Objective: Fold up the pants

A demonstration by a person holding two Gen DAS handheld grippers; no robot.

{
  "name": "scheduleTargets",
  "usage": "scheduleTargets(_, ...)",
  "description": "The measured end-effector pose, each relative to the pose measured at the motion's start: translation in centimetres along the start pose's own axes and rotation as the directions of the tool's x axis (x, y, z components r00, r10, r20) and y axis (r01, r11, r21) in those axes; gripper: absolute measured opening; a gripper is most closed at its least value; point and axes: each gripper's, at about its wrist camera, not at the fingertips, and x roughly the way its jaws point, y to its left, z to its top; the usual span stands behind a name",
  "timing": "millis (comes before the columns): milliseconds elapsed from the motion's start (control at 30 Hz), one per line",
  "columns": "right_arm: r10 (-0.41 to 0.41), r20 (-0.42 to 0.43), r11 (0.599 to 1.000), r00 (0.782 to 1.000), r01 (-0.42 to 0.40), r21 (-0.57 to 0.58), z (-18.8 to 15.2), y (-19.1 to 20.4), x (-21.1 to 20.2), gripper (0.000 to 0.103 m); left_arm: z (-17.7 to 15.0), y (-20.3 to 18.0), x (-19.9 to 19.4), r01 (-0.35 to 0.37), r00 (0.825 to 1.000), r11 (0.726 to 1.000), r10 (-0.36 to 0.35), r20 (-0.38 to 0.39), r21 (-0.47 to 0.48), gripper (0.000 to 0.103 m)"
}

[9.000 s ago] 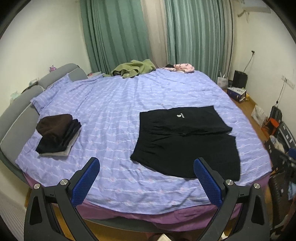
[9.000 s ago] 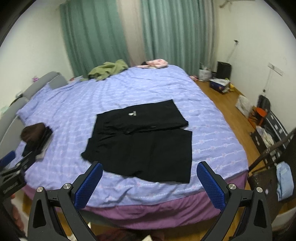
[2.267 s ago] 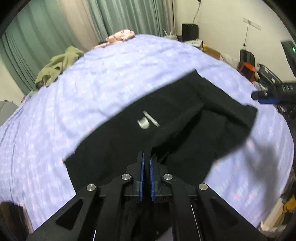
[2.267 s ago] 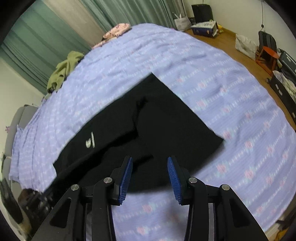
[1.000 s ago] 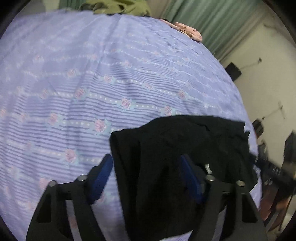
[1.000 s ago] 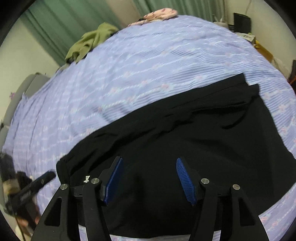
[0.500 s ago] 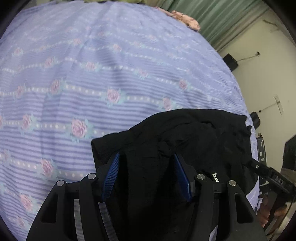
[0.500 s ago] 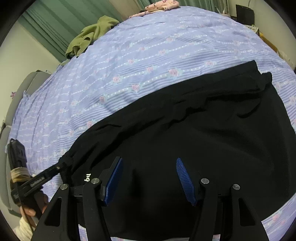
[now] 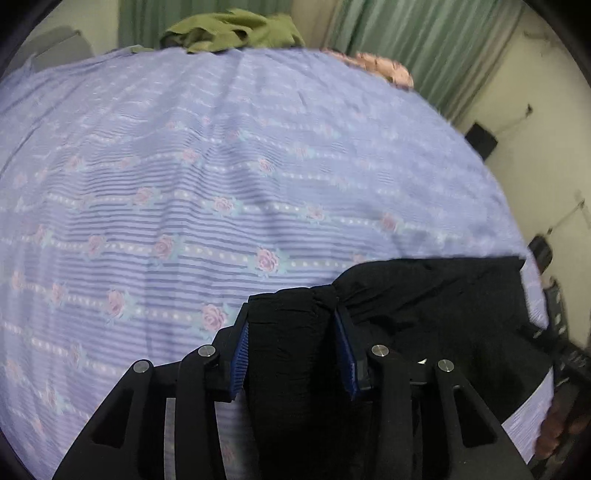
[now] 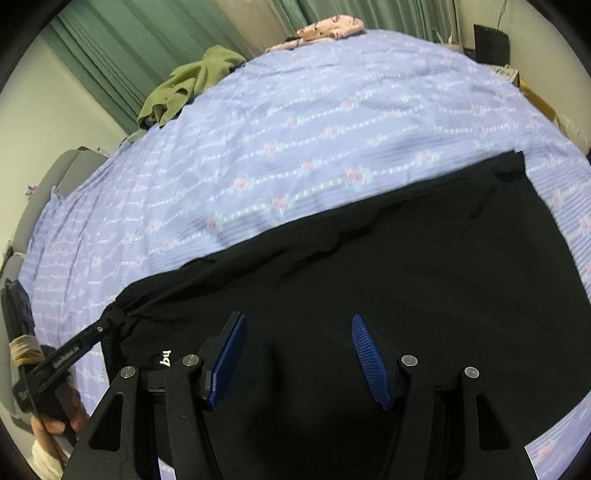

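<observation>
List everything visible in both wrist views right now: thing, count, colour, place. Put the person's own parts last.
pants: one, black, spread on the near part of the bed, one end bunched between the left tongs' pads
bedsheet: one, lilac with rose stripes, covering the bed
green garment: one, olive, crumpled at the far edge of the bed
pink garment: one, pink patterned, far edge of the bed by the curtains
curtains: green, behind the bed
headboard: grey, padded, along the bed's left side in the right wrist view
black box: one, on the floor by the far wall
left tongs: black with blue pads, jaws just closing, pants fabric between them
right tongs: black with blue pads, open above the pants
hand: one, gripping the left tongs' handle
</observation>
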Motion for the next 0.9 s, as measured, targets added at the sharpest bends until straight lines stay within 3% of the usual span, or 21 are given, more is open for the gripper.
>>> scheduleTargets(100,-0.018,0.013,1.0,1.0,0.018,0.01,0.5,-0.7,-0.2,0.061,0.1,-0.4,1.9,-0.045,0.995,0.998,0.049,-0.084,0.051,0.048)
scheduleTargets(133,-0.03,0.015,0.999,0.999,0.029,0.013,0.4,-0.9,-0.3,0.061,0.1,-0.7,1.6,-0.065,0.994,0.996,0.07,-0.078,0.065,0.057)
scheduleTargets(200,-0.058,0.026,0.998,0.998,0.057,0.021,0.4,-2.0,-0.9,0.061,0.1,-1.4,0.8,-0.127,0.99,0.987,0.131,-0.046,0.096,0.07)
scheduleTargets(267,-0.094,0.047,0.995,0.994,0.093,0.023,0.5,-3.2,-1.9,0.061,0.2,-2.8,-1.1,-0.205,0.979,0.967,0.203,0.027,0.153,0.071)
scheduleTargets(333,-0.133,0.078,0.991,0.988,0.132,0.019,0.6,-4.1,-3.0,0.061,0.3,-4.8,-3.3,-0.264,0.963,0.942,0.243,0.12,0.206,0.078)
scheduleTargets(433,-0.196,0.141,0.981,0.97,0.195,0.021,0.8,-6.3,-5.4,0.061,0.4,-9.3,-5.5,-0.17,0.976,0.918,0.108,0.187,0.358,0.084)
scheduleTargets(533,-0.251,0.177,0.968,0.952,0.245,0.056,0.8,-9.1,-7.7,0.061,1.1,-14.5,-4.8,-0.048,0.985,0.851,-0.048,0.168,0.523,0.084)
scheduleTargets(667,-0.355,0.173,0.928,0.919,0.325,0.18,-0.7,-14.0,-10.7,0.061,3.1,-20.4,-0.9,0.073,0.983,0.772,-0.163,0.086,0.632,0.084)
scheduleTargets(767,-0.419,0.144,0.881,0.896,0.364,0.301,-2.3,-17.5,-12.2,0.061,4.2,-24.7,3.2,0.159,0.979,0.73,-0.203,-0.011,0.664,0.082)
scheduleTargets(900,-0.452,0.08,0.82,0.888,0.378,0.429,-4.1,-20.3,-11.9,0.061,3.8,-30.3,8.1,0.19,0.98,0.665,-0.168,-0.104,0.722,0.072)
